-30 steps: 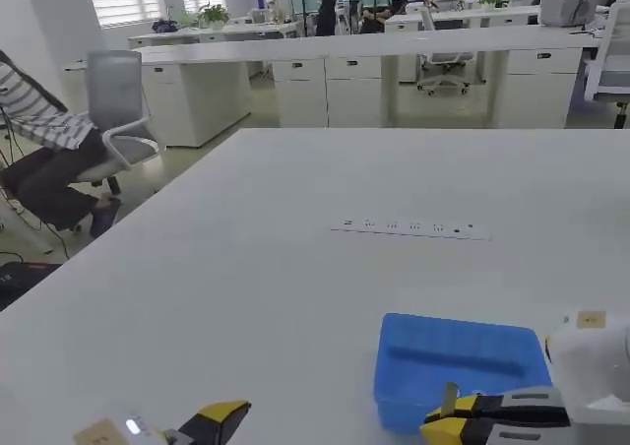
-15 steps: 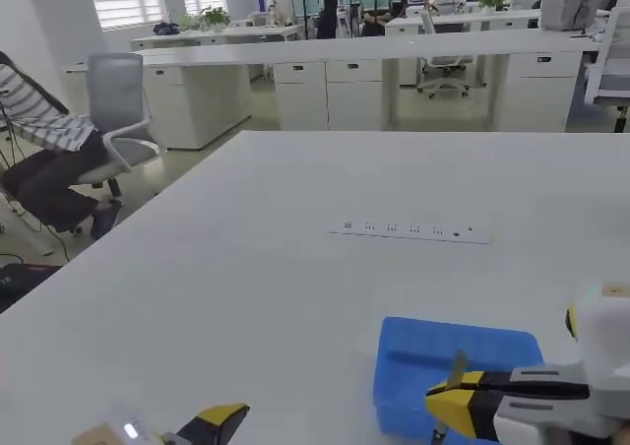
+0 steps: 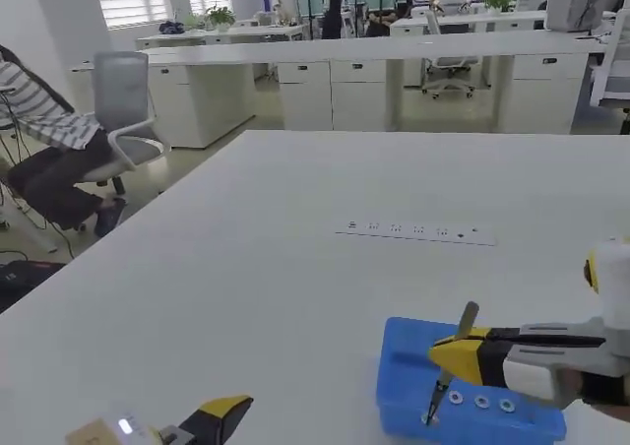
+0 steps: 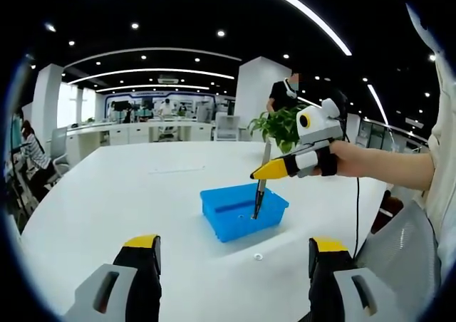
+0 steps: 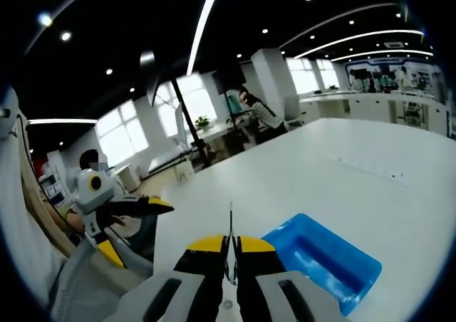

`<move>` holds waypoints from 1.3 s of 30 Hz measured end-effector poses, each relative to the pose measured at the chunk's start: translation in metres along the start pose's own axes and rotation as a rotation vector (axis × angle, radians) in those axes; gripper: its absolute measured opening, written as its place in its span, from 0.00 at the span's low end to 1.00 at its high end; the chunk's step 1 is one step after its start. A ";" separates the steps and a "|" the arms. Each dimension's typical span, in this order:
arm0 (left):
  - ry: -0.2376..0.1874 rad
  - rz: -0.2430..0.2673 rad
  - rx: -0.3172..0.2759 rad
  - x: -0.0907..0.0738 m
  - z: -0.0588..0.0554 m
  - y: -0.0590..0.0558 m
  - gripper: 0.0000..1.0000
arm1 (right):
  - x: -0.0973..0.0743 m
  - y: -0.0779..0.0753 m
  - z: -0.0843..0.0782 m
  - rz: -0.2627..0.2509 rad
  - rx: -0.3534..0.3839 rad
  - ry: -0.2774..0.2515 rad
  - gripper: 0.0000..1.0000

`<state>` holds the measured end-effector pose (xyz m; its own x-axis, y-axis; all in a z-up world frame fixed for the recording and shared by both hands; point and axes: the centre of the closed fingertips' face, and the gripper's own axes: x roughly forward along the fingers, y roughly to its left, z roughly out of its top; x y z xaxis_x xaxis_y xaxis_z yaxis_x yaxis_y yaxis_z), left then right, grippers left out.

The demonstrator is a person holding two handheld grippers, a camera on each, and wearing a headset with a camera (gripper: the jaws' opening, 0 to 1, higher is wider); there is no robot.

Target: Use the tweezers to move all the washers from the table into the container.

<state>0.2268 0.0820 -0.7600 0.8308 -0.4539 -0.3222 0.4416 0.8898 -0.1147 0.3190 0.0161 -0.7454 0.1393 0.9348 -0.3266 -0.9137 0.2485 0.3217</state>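
Head view: right gripper clamps the tweezers, tips inside the container beside three washers. Left gripper jaws stand apart, empty; one washer lies on the table near the container.

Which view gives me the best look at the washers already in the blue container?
The head view: it looks down into the container and three washers lie plain on its floor. In both gripper views the washers inside are too small to tell.
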 end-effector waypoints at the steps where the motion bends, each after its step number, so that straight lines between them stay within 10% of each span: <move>1: -0.006 0.003 -0.003 0.000 0.001 0.001 0.87 | 0.000 -0.001 0.001 -0.001 0.002 -0.002 0.02; 18: -0.005 -0.004 -0.001 0.001 0.001 -0.001 0.88 | -0.001 -0.060 0.010 -0.113 0.236 -0.065 0.02; 39: -0.005 -0.006 -0.005 0.001 0.001 0.000 0.87 | 0.022 -0.086 -0.014 -0.153 0.225 0.031 0.02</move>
<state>0.2273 0.0816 -0.7595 0.8300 -0.4591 -0.3169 0.4447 0.8875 -0.1211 0.3953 0.0118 -0.7923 0.2542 0.8745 -0.4130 -0.7746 0.4398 0.4545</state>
